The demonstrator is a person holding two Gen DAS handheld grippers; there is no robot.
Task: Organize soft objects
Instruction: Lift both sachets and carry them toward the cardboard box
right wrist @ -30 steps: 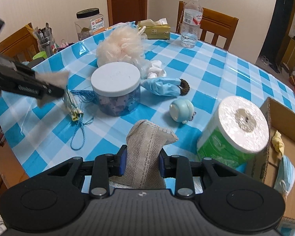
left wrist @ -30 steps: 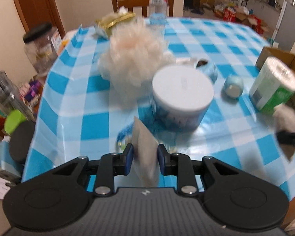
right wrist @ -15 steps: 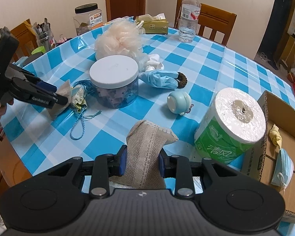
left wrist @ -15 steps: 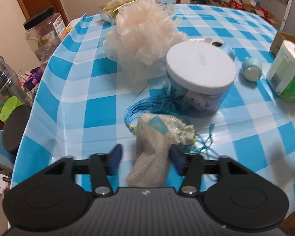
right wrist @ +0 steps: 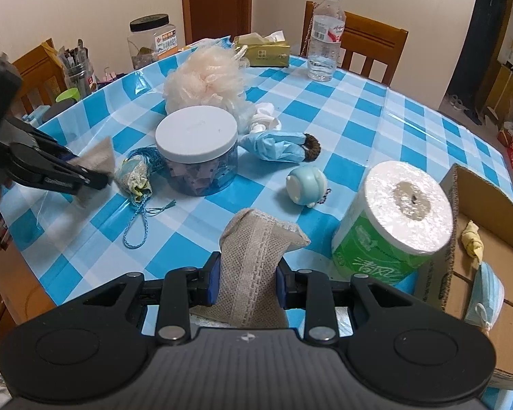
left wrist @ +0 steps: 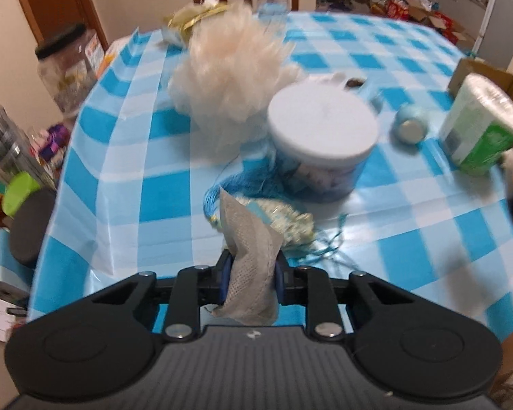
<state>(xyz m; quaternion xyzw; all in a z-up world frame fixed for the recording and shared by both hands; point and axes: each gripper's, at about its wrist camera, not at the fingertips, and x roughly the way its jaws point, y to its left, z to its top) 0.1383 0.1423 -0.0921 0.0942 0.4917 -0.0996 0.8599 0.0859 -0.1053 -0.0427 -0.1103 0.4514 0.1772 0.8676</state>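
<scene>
My left gripper (left wrist: 250,275) is shut on a grey mesh cloth piece (left wrist: 248,256), above the table's near-left edge; it also shows in the right wrist view (right wrist: 95,179) with the cloth (right wrist: 97,157). My right gripper (right wrist: 245,282) is shut on a beige lace cloth (right wrist: 256,259) near the front edge. A sachet with blue tassel cord (right wrist: 135,176) (left wrist: 280,218) lies on the checked tablecloth (right wrist: 376,126) beside a white-lidded jar (right wrist: 196,148). A peach bath pouf (right wrist: 205,78), a blue glove (right wrist: 273,143) and a white cloth (right wrist: 265,119) lie behind.
A toilet roll (right wrist: 393,222) stands by an open cardboard box (right wrist: 489,239) holding a face mask (right wrist: 485,294) and a yellow cloth (right wrist: 472,242). A small blue toy (right wrist: 306,184), water bottle (right wrist: 325,34), tissue box (right wrist: 263,49) and chairs sit around.
My left gripper opened over the sachet half a second ago and has shut again on the grey cloth, lifted and pulled back. My right gripper stays shut on the lace cloth.
</scene>
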